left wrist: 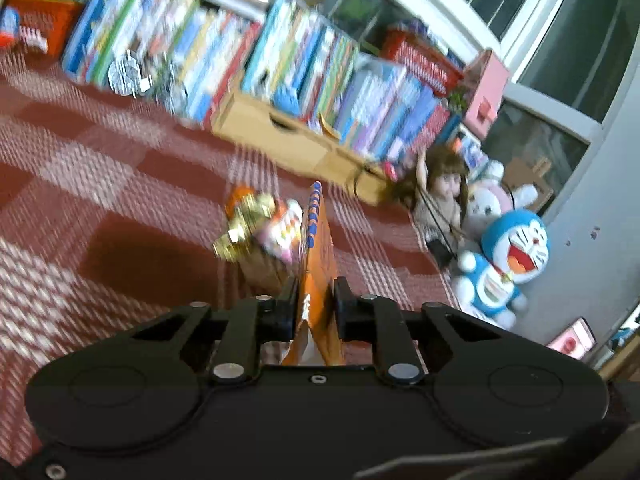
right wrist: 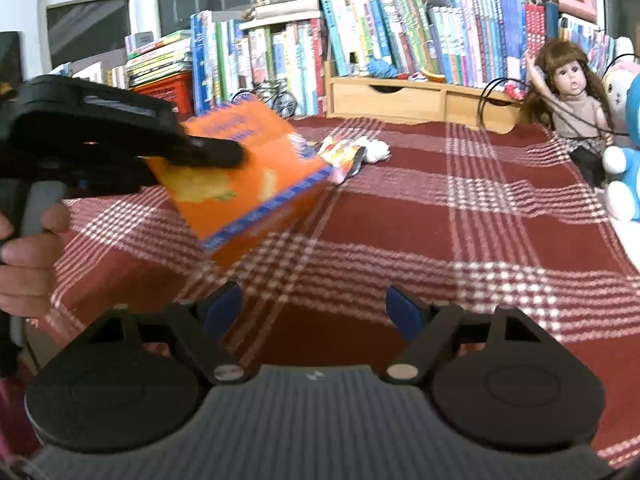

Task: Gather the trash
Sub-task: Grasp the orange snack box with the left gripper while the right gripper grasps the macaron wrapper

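An orange snack bag (left wrist: pixel 318 248) with a blue edge stands on edge between the black fingers of my left gripper (left wrist: pixel 316 300), which is shut on it. From the right wrist view the same orange bag (right wrist: pixel 248 176) hangs tilted just above the red plaid cloth (right wrist: pixel 400 216), with the left gripper (right wrist: pixel 224 152) on its upper left corner. Beyond it lie crumpled wrappers (right wrist: pixel 344 156) and a white tissue (right wrist: pixel 376 150); in the left wrist view they show as a gold wrapper (left wrist: pixel 244 224) and a pink-white one (left wrist: pixel 284 232). My right gripper (right wrist: pixel 314 304) is open over bare cloth, holding nothing.
A row of books (right wrist: pixel 400 40) and a wooden drawer organiser (right wrist: pixel 420 98) line the back. A doll (right wrist: pixel 572 96) and blue plush toys (left wrist: pixel 508 256) sit at the right edge. A red basket (right wrist: pixel 168 88) stands back left. A person's hand (right wrist: pixel 28 252) grips the left handle.
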Demonstrator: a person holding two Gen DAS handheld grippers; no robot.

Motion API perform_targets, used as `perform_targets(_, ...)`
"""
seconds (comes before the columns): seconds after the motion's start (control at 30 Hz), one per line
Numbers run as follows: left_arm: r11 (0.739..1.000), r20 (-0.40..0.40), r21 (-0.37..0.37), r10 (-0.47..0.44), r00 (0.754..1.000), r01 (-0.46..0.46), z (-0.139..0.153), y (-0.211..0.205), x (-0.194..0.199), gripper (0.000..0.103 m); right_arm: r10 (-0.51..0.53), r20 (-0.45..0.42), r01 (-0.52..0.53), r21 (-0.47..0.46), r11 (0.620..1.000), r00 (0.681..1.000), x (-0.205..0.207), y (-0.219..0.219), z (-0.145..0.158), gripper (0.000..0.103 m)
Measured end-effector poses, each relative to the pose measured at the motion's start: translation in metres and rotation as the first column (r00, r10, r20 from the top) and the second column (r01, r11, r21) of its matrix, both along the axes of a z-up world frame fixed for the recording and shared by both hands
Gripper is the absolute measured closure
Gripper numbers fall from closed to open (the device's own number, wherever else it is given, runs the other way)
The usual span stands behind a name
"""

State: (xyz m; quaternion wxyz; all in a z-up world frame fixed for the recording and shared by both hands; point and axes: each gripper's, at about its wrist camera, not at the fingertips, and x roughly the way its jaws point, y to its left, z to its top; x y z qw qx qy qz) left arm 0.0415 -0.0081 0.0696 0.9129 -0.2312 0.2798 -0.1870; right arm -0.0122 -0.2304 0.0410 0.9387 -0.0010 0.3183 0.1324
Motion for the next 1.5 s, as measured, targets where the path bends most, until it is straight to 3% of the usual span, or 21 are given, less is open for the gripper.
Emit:
perform_targets(0.2, 0.987, 0.119, 0.067, 0.135, 0.984, -0.143, 0.028, 0.026, -0.007, 0.087, -0.070, 0.032, 0.069, 0.045, 0.997, 0.997, 0.036, -0.005, 0.019, 0.016)
perform_targets(0.37, 0.962, 0.200, 0.152, 0.196, 0.960, -0.228, 0.031, 0.040, -0.016, 0.087, -0.118, 0.016, 0.115, 0.106, 0.988, 0.993, 0.084, -0.004, 0.029, 0.016)
perform_targets(0.67, 0.950, 0.286, 0.171, 0.207, 0.935, -0.263, 0.014, 0.062, -0.041, 0.087, -0.172, -0.061, 0.179, 0.164, 0.970, 0.983, 0.167, 0.012, 0.011, 0.020)
perform_targets(1.0, 0.940, 0.295, 0.195, 0.218, 0.930, -0.282, -0.001, 0.068, -0.032, 0.087, -0.184, -0.104, 0.197, 0.142, 0.970, 0.978, 0.218, 0.028, -0.010, 0.024)
perform_targets(1.07, 0.941, 0.294, 0.198, 0.210, 0.932, -0.275, -0.003, 0.067, -0.030, 0.087, -0.197, -0.116, 0.214, 0.150, 0.965, 0.973, 0.225, 0.028, -0.013, 0.027)
perform_targets(1.2, 0.942, 0.293, 0.203, 0.203, 0.934, -0.269, -0.004, 0.063, -0.028, 0.087, -0.200, -0.175, 0.232, 0.181, 0.956, 0.964, 0.235, 0.024, -0.019, 0.059)
perform_targets(1.5, 0.947, 0.301, 0.194, 0.191, 0.934, -0.256, 0.006, 0.059, -0.046, 0.087, -0.186, -0.129, 0.207, 0.178, 0.962, 0.974, 0.196, 0.017, 0.002, 0.065)
